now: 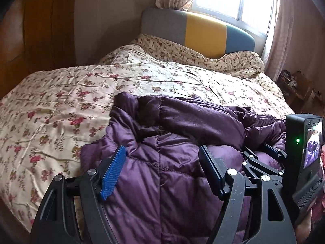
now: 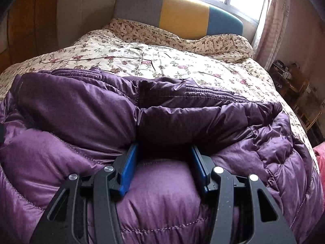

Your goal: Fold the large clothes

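Note:
A purple quilted down jacket (image 1: 182, 162) lies bunched on the floral bed cover (image 1: 61, 105). It fills the lower part of the right wrist view (image 2: 81, 111). My left gripper (image 1: 162, 152) is open, its blue-padded fingers spread just above the jacket's left part. My right gripper (image 2: 164, 152) is open, its tips pushed under a folded-over layer of the jacket, with puffy fabric bulging between the fingers. The right gripper's body and camera also show in the left wrist view (image 1: 302, 142) at the right edge.
The bed has a grey, yellow and blue headboard (image 1: 203, 30) under a bright window with curtains (image 1: 284, 40). A wooden wardrobe (image 1: 30, 30) stands at the left. Cluttered wooden furniture (image 2: 294, 85) stands to the right of the bed. A pink cloth (image 2: 320, 162) shows at the right edge.

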Tool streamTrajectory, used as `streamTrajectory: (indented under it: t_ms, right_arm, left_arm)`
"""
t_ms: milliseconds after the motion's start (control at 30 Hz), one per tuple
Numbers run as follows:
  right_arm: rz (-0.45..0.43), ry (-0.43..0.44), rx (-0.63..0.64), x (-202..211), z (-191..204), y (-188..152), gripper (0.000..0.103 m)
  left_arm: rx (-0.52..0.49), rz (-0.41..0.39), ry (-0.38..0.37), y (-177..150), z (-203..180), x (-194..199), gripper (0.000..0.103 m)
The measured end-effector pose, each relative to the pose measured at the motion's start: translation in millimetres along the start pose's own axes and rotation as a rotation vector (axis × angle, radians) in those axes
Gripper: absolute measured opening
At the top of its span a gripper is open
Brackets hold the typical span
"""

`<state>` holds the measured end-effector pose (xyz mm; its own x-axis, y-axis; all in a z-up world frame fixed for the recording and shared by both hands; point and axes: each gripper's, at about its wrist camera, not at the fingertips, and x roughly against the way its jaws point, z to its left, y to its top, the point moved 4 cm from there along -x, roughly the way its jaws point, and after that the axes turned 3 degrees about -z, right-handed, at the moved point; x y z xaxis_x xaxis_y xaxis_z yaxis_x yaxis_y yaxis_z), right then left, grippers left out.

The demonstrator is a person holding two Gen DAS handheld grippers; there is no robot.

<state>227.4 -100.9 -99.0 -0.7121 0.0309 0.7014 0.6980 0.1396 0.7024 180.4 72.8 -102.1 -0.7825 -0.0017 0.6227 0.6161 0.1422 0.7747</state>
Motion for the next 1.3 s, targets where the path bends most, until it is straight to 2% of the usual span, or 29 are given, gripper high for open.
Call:
streamTrajectory:
  t_ms: [467,500,533,967,1133,1233,1300]
  right_arm:
    - [0.006,-0.012,0.012,1,0,-1,0.051]
    - [0.008,-0.012,0.011,1,0,-1,0.051]
    - [0.01,-0.011,0.01,1,0,-1,0.051]
    - [0.027,-0.004,-0.007,5,-5,2,0.054]
    - [-0.013,0.038,-0.057,35,-19,5,0.055]
    - [-0.04,0.084,-0.061,59,-21,1,0.054]
    - [-0.055,0.115,-0.048,78,-21,-5,0.049]
  left_arm:
    - [0.024,-0.02,0.014,-5,23,30,0.073]
    - [0.03,-0.015,0.014,-6,26,31,0.078]
    - [0.038,-0.012,0.011,-8,29,32,0.081]
    - [0.237,0.081,-0.033,-39,93,36,0.081]
    - [0.25,0.091,-0.02,-45,98,40,0.081]
    - [0.269,0.102,-0.04,-49,102,43,0.081]
    - [0.296,0.113,-0.062,-54,105,45,0.081]
